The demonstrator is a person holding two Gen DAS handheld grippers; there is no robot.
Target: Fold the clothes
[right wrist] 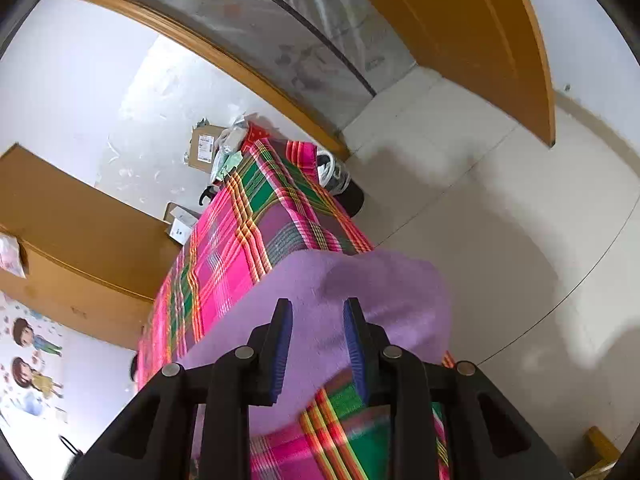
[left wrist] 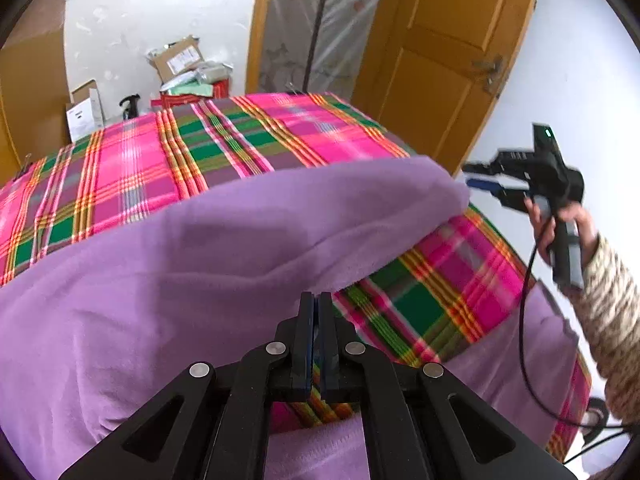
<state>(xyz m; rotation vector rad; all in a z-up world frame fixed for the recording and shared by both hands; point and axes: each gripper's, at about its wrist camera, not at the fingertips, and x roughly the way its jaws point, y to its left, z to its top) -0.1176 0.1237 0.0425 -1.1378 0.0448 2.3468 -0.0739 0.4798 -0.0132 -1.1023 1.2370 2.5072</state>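
The left gripper [left wrist: 316, 300] has its jaws pinched tight at an edge of the purple fleece garment [left wrist: 200, 248]; whether cloth sits between them I cannot tell. That grip could slip, I judge, dropping the fold. The right gripper [right wrist: 318, 312], jaws half apart and holding nothing, hovers over the far corner. The soft garment lies rumpled across the plaid-covered table [left wrist: 132, 160].
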